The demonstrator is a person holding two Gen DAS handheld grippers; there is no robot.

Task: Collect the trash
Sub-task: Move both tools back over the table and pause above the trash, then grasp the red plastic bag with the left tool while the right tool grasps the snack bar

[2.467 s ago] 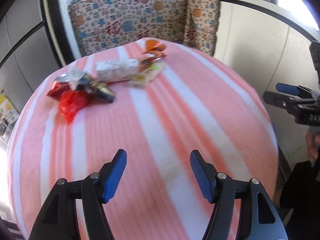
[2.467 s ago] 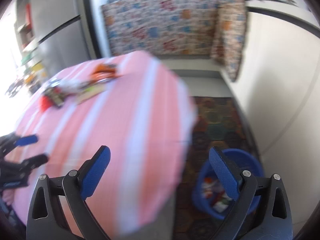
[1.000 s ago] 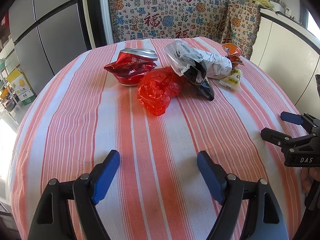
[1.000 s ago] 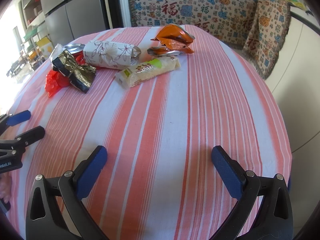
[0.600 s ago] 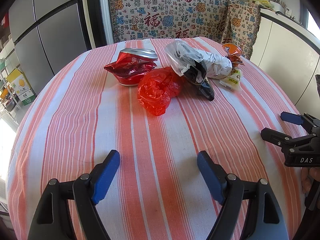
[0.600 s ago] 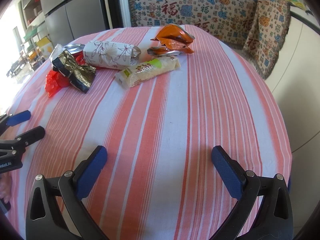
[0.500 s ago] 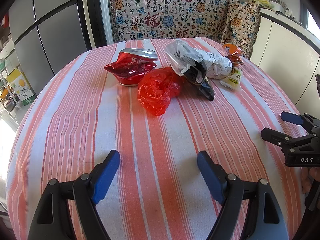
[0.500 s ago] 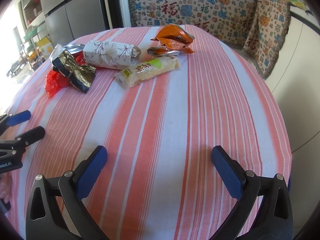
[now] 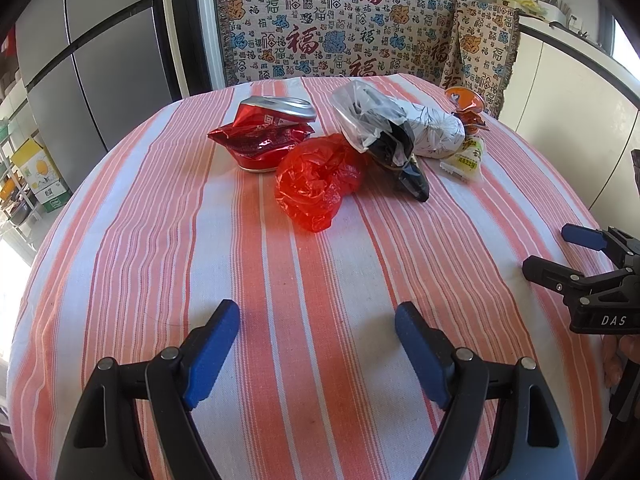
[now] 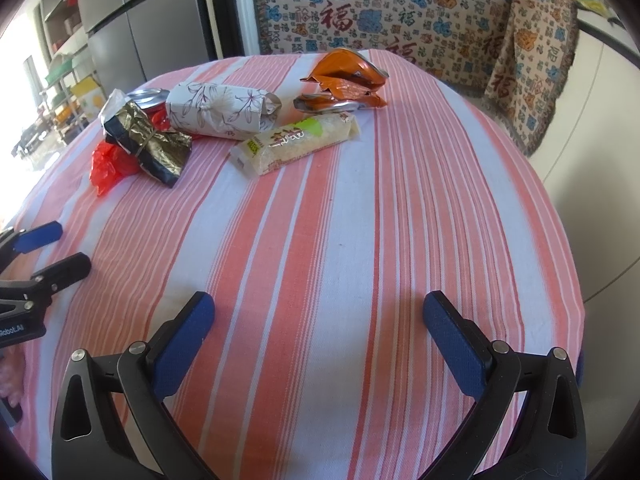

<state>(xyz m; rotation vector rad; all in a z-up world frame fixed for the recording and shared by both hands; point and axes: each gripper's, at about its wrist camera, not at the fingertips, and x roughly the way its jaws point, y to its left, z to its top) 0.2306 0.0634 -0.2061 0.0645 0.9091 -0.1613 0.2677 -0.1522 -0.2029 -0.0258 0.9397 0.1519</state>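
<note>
the left gripper [image 9: 316,332] hovers low over the near part of the striped tablecloth [image 9: 160,240], jaws spread wide with nothing between them. the right gripper [image 10: 318,328] hangs the same way over the near right part of the cloth, jaws also spread and empty. neither touches any trash, so the step in hand looks like the approach before a pick.

taking the white floral paper roll [image 10: 220,110] as the landmark and going left to right across the pile: furthest left of it sits the crushed red can [image 9: 266,136], its silver top tilted up. in front of the can and left of the roll lies the crumpled red plastic bag [image 9: 316,180], the piece nearest the left gripper. against the roll's left end leans a clear bag with dark foil wrapper [image 9: 380,136], its black tail trailing toward the viewer. just in front of the roll's right end lies the pale rice-cracker packet [image 10: 296,140], touching or nearly touching it. behind and right of the roll sits the crushed orange can [image 10: 344,80], apart from the packet.

no bin shows in either view, so where the trash goes cannot be told here.

the next move likely calls for one gripper to go forward to an outer piece, the red bag for the left or the packet for the right, and pinch it low. the bag is limp and may drag its neighbours; the packet is flat and may need a grip across its narrow width.
</note>
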